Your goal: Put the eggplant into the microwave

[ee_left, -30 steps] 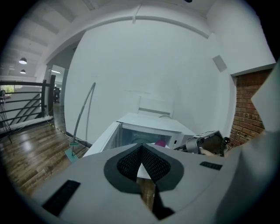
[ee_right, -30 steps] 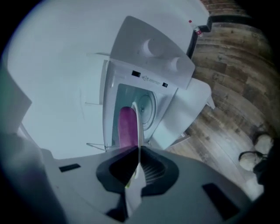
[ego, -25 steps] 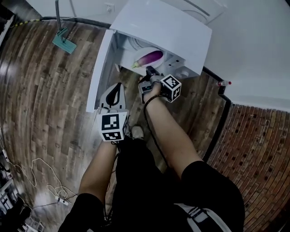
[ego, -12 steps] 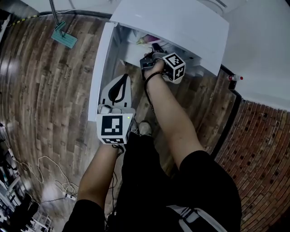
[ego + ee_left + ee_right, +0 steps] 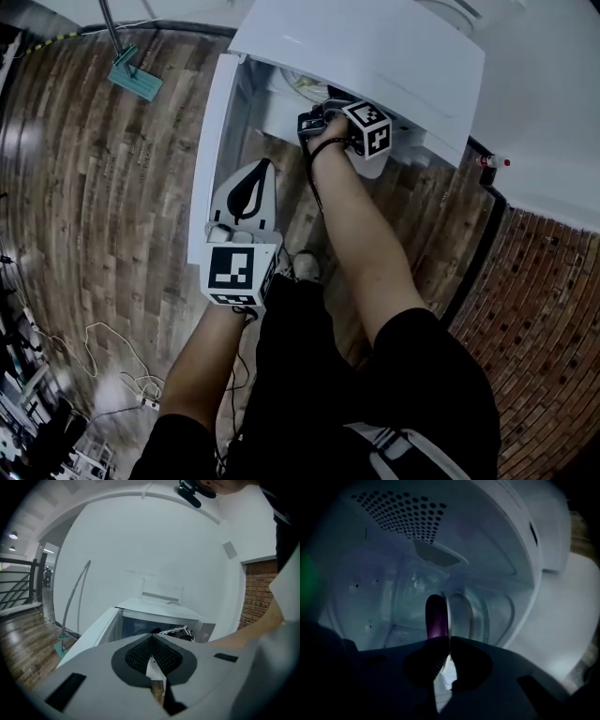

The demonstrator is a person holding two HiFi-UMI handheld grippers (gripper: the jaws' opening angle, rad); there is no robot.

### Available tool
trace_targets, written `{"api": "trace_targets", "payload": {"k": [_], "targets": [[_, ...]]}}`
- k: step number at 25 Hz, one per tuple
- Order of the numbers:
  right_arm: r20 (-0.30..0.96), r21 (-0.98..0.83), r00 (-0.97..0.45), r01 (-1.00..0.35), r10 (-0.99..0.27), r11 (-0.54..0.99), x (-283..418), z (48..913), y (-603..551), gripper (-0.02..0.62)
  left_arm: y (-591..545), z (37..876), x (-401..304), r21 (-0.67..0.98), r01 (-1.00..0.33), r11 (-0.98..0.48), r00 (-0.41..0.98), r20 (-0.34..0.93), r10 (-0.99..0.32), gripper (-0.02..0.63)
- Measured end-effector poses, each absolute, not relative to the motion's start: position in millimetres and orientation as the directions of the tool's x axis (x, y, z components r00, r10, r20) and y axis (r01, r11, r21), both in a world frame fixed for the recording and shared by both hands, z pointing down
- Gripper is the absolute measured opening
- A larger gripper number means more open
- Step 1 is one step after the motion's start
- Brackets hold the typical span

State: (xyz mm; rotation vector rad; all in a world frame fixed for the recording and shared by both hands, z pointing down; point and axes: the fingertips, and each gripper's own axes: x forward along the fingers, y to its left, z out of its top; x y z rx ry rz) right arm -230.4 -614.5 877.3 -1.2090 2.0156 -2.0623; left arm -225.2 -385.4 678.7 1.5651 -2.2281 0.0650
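Observation:
The white microwave (image 5: pixel 375 47) stands on the wood floor with its door (image 5: pixel 211 141) swung open to the left. My right gripper (image 5: pixel 323 105) reaches into the cavity, its tips hidden under the microwave's top. In the right gripper view, the right gripper (image 5: pixel 449 639) is shut on the rim of a white plate (image 5: pixel 447 613), seen edge-on. The purple eggplant (image 5: pixel 436 616) lies on that plate, inside the dim cavity. My left gripper (image 5: pixel 261 169) hangs shut and empty beside the open door. In the left gripper view, the left gripper (image 5: pixel 151 639) points at the microwave (image 5: pixel 159 609).
A green mop head (image 5: pixel 136 80) lies on the floor at the far left. Loose cables (image 5: pixel 103 347) trail at the lower left. A black pipe (image 5: pixel 473 244) and brick paving (image 5: pixel 553 309) lie to the right, with a small red-capped bottle (image 5: pixel 494 161) near the wall.
My right gripper has pushed forward into the microwave with the plate, and the eggplant has passed out of the head view under the top. The left gripper shifted slightly.

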Motion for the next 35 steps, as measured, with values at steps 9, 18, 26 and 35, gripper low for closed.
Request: {"api": "trace_targets", "payload": {"k": [9, 18, 26, 35], "targets": [[0.564, -0.534, -0.545, -0.814, -0.621, 0.230, -215.4, 876.4, -625.8, 0.089, -389.1, 685.3, -219.3, 0.214, -0.906, 0.366, -0.269, 0.375, -0.887, -0.005], [0.528, -0.423, -0.546, -0.833, -0.651, 0.356, -198.5, 865.5, -615.6, 0.077, -395.3, 681.6, -215.0, 0.207, -0.910, 0.360, -0.261, 0.391, -0.883, -0.005], [0.527, -0.396, -0.677, -0.731, -0.514, 0.556, -163.8, 786.3, -539.4, 0.012, -405.1, 644.6, -207.8, 0.193, -0.912, 0.362, -0.258, 0.418, -0.871, -0.005], [0.499, -0.241, -0.740, -0.619, -0.451, 0.748, -94.2, 611.6, -475.8, 0.012, -414.6, 536.6, -173.9, 0.152, -0.938, 0.312, -0.231, 0.397, -0.888, -0.005]]}}
